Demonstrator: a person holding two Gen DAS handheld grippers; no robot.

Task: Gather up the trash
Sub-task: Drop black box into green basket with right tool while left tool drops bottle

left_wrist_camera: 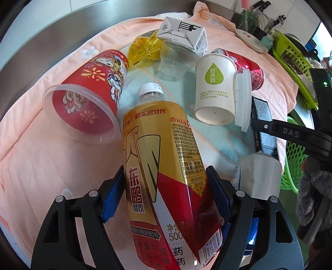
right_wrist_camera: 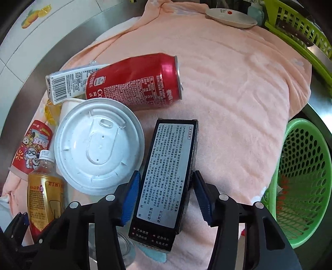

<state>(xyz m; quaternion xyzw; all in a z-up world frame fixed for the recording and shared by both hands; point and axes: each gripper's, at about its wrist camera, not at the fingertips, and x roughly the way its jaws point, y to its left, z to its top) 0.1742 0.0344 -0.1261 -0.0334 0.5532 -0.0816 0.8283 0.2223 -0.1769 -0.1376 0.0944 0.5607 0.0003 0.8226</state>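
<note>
A peach towel (right_wrist_camera: 238, 87) covers a steel worktop (left_wrist_camera: 47, 47) backed by white tiles, with a dish (right_wrist_camera: 230, 17) at its far edge and green baskets (right_wrist_camera: 300, 176) off its right edge. The left gripper (left_wrist_camera: 166, 184) is clenched on a yellow bottle (left_wrist_camera: 164, 166) near the towel's middle, beside a red cup (left_wrist_camera: 91, 91), a paper cup (left_wrist_camera: 215, 91), a can (right_wrist_camera: 137, 81) and a carton (left_wrist_camera: 184, 33). The right gripper (right_wrist_camera: 166, 197) straddles a black box (right_wrist_camera: 166, 178) on the towel, its blue pads (right_wrist_camera: 130, 199) beside the box's sides; contact cannot be told.

Both fisheye views are bright, evenly daylit and sharp at centre. Edges bend strongly inside dark round vignettes. Glare streaks the can (right_wrist_camera: 134, 81); shadows stay soft and faint.
</note>
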